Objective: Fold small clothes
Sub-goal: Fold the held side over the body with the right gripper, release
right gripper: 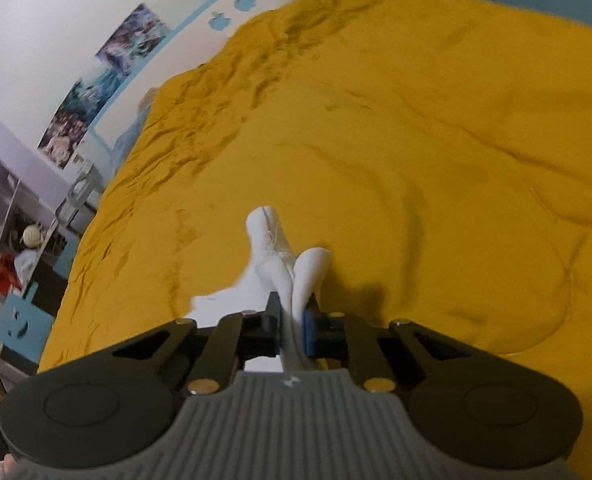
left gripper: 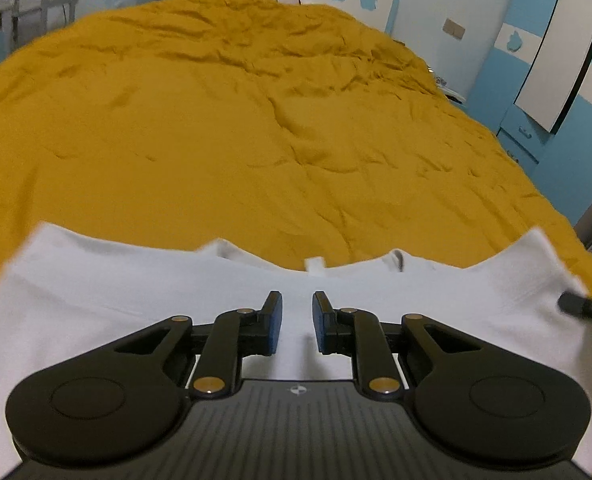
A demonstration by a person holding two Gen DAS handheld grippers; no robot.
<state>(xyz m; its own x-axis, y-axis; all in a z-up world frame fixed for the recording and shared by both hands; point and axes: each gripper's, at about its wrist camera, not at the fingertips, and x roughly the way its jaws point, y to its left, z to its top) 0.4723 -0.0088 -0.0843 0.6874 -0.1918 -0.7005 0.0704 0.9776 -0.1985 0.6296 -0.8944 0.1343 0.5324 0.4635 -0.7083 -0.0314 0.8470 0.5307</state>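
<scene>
A small white garment [left gripper: 136, 300] lies spread across the near part of a mustard-yellow bedspread [left gripper: 216, 128]. My left gripper [left gripper: 297, 300] hovers over the middle of the garment. Its blue-padded jaws stand a narrow gap apart, and only flat cloth shows between them. My right gripper [right gripper: 294, 300] is shut on a bunched fold of the white garment [right gripper: 284, 256], which sticks out past its tips in two rounded lobes. In the left wrist view the right gripper's dark tip [left gripper: 584, 306] sits at the garment's right corner.
The yellow bedspread [right gripper: 436, 140] is wrinkled and stretches far ahead of both grippers. A blue wardrobe [left gripper: 544, 92] stands to the right of the bed. A wall with posters [right gripper: 108, 80] and shelves [right gripper: 24, 240] lies to the left. The bed edge drops off beside the shelves.
</scene>
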